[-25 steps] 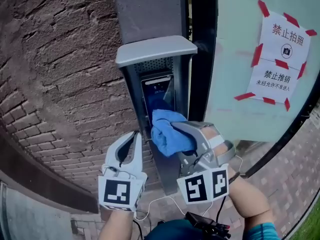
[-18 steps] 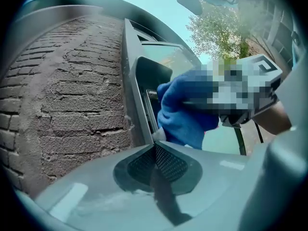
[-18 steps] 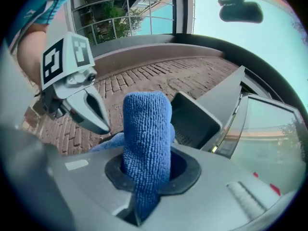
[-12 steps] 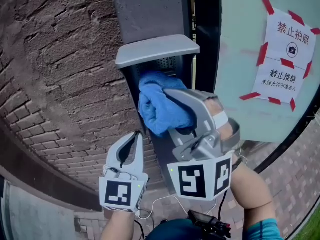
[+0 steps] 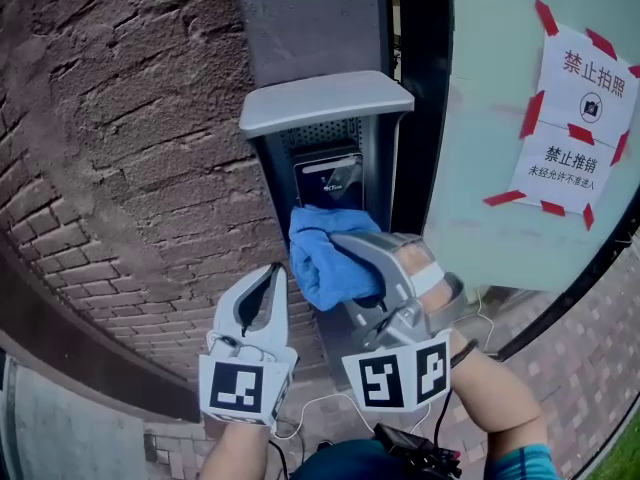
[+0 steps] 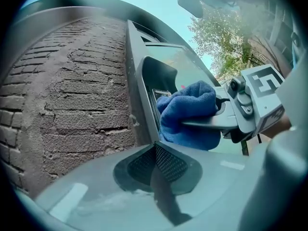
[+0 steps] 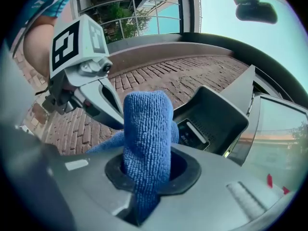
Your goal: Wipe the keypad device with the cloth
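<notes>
Nearest the camera, the left gripper (image 5: pixel 271 268) hangs low beside the post, its jaws pressed together with nothing between them; it touches neither the cloth nor the housing. To its right, the right gripper (image 5: pixel 345 258) is raised higher, its jaws pinching a bunched blue cloth (image 5: pixel 318 253), a fold of which runs back through the gap between the jaws in the right gripper view (image 7: pixel 146 129). The cloth bulges forward past the jaw tips and lies against the lower part of the keypad device (image 5: pixel 328 181), whose upper screen shows bare above it.

The device is a dark panel with its long axis upright, its face turned outward toward the person. It sits recessed in a grey housing: a flat hood (image 5: pixel 325 101) overhangs it above, and side walls flank it closely, so open room lies mainly in front and below. A brick wall (image 5: pixel 130 148) stands to the left, a black door frame (image 5: pixel 425 98) just to the right. Beyond that, glass carries a paper notice (image 5: pixel 575 118) fixed with red tape.
</notes>
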